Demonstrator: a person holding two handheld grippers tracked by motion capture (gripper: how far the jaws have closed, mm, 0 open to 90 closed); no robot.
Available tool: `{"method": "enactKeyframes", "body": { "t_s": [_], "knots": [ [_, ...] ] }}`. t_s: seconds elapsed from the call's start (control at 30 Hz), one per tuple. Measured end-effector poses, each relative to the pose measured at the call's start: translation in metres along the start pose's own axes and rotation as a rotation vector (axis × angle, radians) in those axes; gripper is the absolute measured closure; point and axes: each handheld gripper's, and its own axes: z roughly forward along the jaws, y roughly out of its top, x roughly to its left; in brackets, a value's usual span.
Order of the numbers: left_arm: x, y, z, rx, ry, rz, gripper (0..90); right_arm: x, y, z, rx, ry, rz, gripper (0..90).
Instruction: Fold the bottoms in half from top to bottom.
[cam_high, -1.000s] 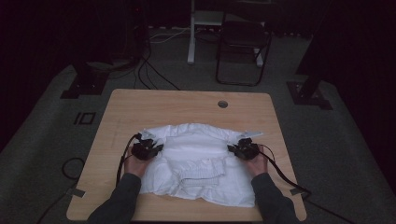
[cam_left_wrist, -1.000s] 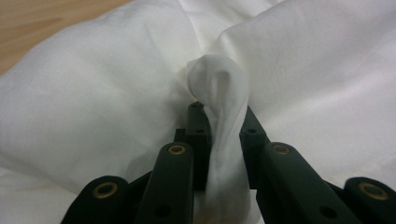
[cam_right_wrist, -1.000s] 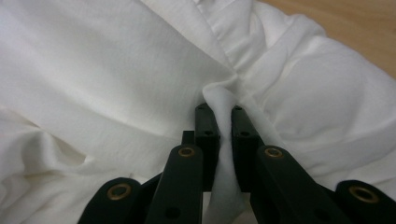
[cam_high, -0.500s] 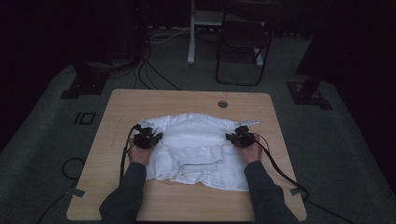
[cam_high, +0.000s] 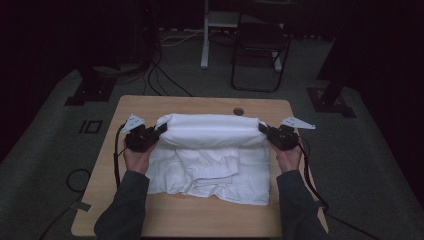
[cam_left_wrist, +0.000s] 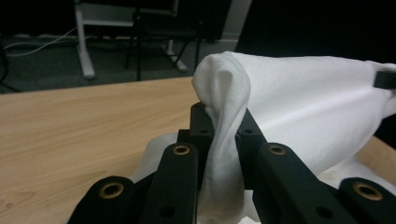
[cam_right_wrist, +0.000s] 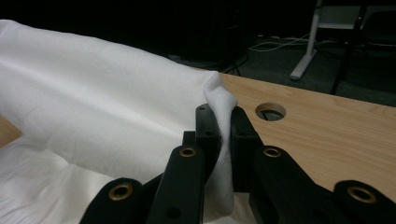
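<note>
- The white garment lies spread on the wooden counter, and its far edge is lifted clear of the wood, stretched as a taut band running side to side across the counter.
- The left gripper is clenched on the left end of that lifted edge; in the left gripper view a twist of cloth is pinched between its black jaws.
- The right gripper is clenched on the opposite end in the same way, the fabric rising from its jaws near the cable hole in the counter.
- The relation that counts: the garment's long lifted edge spans straight between the two grippers, each at one end, neither nearer than the other; the rest of the cloth lies toward the person from that edge, so a fold would likely come down over it.
- The near part of the garment is bunched and creased, and I cannot make out which piece is sleeve or hem.
- How many layers each gripper pinches is hidden inside the jaws.
- The room beyond the counter is dark; a chair is dimly visible.
</note>
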Motion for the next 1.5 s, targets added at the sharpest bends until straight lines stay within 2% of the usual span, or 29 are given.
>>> {"method": "enactKeyframes", "body": {
  "t_s": [0.07, 0.1, 0.23, 0.37, 0.43, 0.5, 0.53, 0.6, 0.67, 0.73, 0.87, 0.93, 1.0, 1.07, 1.13, 1.27, 1.4, 1.5],
  "knots": [
    [-0.002, -0.004, -0.004, 0.015, -0.008, 0.008, 82.5, 0.002, 0.0, -0.003, 0.003, 0.003, -0.003, 85.4],
    [-0.002, -0.008, -0.006, 0.021, -0.015, 0.002, 82.3, 0.006, -0.004, -0.007, 0.024, 0.01, -0.027, 85.3],
    [0.002, -0.03, -0.011, 0.054, -0.038, -0.045, 81.5, 0.016, -0.021, -0.016, 0.058, 0.046, -0.034, 84.9],
    [0.003, -0.058, -0.014, 0.126, -0.059, -0.074, 77.5, 0.026, -0.043, -0.02, 0.121, 0.071, -0.043, 84.3],
    [0.004, -0.066, -0.015, 0.179, -0.055, -0.04, 67.0, 0.031, -0.053, -0.02, 0.166, 0.088, -0.052, 81.0],
    [0.003, -0.062, -0.016, 0.19, -0.034, -0.013, 58.3, 0.035, -0.056, -0.021, 0.195, 0.114, -0.066, 68.5],
    [0.003, -0.059, -0.016, 0.185, -0.03, -0.01, 55.2, 0.037, -0.054, -0.021, 0.189, 0.109, -0.089, 61.1],
    [-0.001, -0.046, -0.015, 0.172, -0.018, 0.01, 51.7, 0.041, -0.046, -0.022, 0.155, 0.102, -0.089, 53.4],
    [-0.007, -0.031, -0.012, 0.157, 0.008, 0.031, 52.0, 0.045, -0.033, -0.021, 0.115, 0.096, -0.083, 52.9],
    [-0.013, -0.02, -0.005, 0.163, 0.028, 0.034, 55.4, 0.052, -0.022, -0.015, 0.101, 0.079, -0.082, 53.7],
    [-0.027, -0.009, 0.018, 0.206, 0.023, 0.025, 62.1, 0.069, -0.012, 0.012, 0.155, 0.042, -0.1, 56.3],
    [-0.037, -0.01, 0.028, 0.23, 0.016, 0.032, 64.0, 0.077, -0.013, 0.027, 0.178, 0.047, -0.113, 56.7],
    [-0.045, -0.015, 0.036, 0.255, 0.004, 0.051, 65.7, 0.082, -0.017, 0.04, 0.194, 0.046, -0.116, 57.6],
    [-0.05, -0.026, 0.042, 0.287, -0.011, 0.063, 66.4, 0.083, -0.023, 0.047, 0.221, 0.048, -0.102, 58.0],
    [-0.052, -0.037, 0.044, 0.307, -0.019, 0.066, 67.0, 0.086, -0.03, 0.05, 0.242, 0.045, -0.113, 58.3],
    [-0.053, -0.064, 0.038, 0.329, -0.029, 0.068, 67.4, 0.088, -0.048, 0.044, 0.254, 0.059, -0.105, 58.4],
    [-0.054, -0.084, 0.026, 0.324, -0.022, 0.089, 67.3, 0.089, -0.065, 0.034, 0.261, 0.064, -0.096, 58.3],
    [-0.054, -0.095, 0.02, 0.322, -0.011, 0.105, 67.2, 0.09, -0.076, 0.027, 0.27, 0.05, -0.11, 58.2]
  ]
}}
